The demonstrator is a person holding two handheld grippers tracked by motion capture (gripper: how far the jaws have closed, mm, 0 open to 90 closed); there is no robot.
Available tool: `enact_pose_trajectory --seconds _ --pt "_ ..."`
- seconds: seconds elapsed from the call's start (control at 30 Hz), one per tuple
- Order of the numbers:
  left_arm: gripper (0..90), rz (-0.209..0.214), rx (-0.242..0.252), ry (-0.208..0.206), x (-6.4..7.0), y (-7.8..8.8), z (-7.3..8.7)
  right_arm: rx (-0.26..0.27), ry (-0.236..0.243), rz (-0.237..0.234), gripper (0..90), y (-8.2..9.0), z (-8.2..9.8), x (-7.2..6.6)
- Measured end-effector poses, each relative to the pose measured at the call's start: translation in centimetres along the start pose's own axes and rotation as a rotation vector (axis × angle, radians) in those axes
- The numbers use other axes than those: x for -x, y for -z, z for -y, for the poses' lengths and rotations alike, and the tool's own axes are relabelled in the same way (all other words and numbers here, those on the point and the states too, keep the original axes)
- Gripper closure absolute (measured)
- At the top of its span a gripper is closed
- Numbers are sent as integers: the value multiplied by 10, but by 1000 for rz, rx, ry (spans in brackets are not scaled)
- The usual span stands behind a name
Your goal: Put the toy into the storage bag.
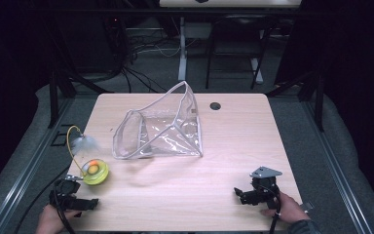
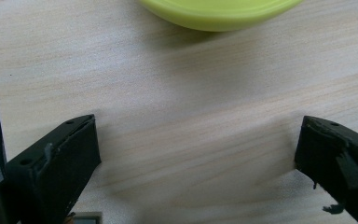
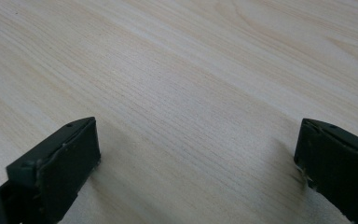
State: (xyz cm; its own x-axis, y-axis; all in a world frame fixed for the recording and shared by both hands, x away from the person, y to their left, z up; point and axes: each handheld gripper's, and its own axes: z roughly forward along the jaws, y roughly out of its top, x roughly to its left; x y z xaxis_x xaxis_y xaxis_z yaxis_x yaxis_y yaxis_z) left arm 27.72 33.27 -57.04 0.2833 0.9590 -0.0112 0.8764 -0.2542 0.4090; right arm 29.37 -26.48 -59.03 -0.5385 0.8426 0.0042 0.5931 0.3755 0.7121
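Note:
A clear plastic zip pouch [image 1: 163, 127] with white edging stands open in the middle of the wooden table [image 1: 233, 146]. Left of it sits a round lime-green toy [image 1: 95, 171] with an orange ball inside and a yellow wire that carries a white feather [image 1: 84, 144]. My left gripper [image 1: 80, 202] rests at the front left corner, open, just short of the green toy [image 2: 219, 11]; its jaws stand wide apart over bare wood. My right gripper [image 1: 246, 194] lies at the front right, open, with nothing between its jaws.
A round cable hole [image 1: 215, 106] sits near the table's far edge. Beyond the table are desk legs, a chair frame and loose cables on the floor. Grey padding runs along both sides of the table.

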Motion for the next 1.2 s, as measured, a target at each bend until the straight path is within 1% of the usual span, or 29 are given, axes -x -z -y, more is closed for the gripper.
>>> enact_pose_trajectory --seconds 0.33,0.5,0.6,0.63,0.73,0.77,0.87,0.97,1.0,1.03,1.07,1.2 --pt "0 1 -1 -1 0 0 0 0 0 -1 0 0 0 0" --pt "0 -1 -15 3 0 0 -2 0 0 0 0 0 0 0" --pt "1 -5 -41 2 0 1 -3 0 0 0 0 0 0 0" --pt "2 4 -45 9 -1 1 -4 -1 1 1 0 0 0 0" --pt "2 9 -47 8 -1 3 -4 0 0 0 0 0 0 0" --pt "2 15 -35 11 -1 6 -5 0 0 0 0 0 0 0" --pt "3 16 -26 14 0 8 -6 0 0 0 0 0 0 0" --pt "3 19 -4 21 0 13 -7 0 0 0 0 0 0 0" --pt "4 18 15 35 0 16 -7 0 0 0 0 0 0 0" --pt "4 18 15 35 0 16 -7 0 0 0 0 0 0 0" --pt "5 20 31 40 -1 19 -7 0 0 0 0 0 0 0" --pt "3 23 50 43 -1 22 -8 0 0 0 0 0 0 0"
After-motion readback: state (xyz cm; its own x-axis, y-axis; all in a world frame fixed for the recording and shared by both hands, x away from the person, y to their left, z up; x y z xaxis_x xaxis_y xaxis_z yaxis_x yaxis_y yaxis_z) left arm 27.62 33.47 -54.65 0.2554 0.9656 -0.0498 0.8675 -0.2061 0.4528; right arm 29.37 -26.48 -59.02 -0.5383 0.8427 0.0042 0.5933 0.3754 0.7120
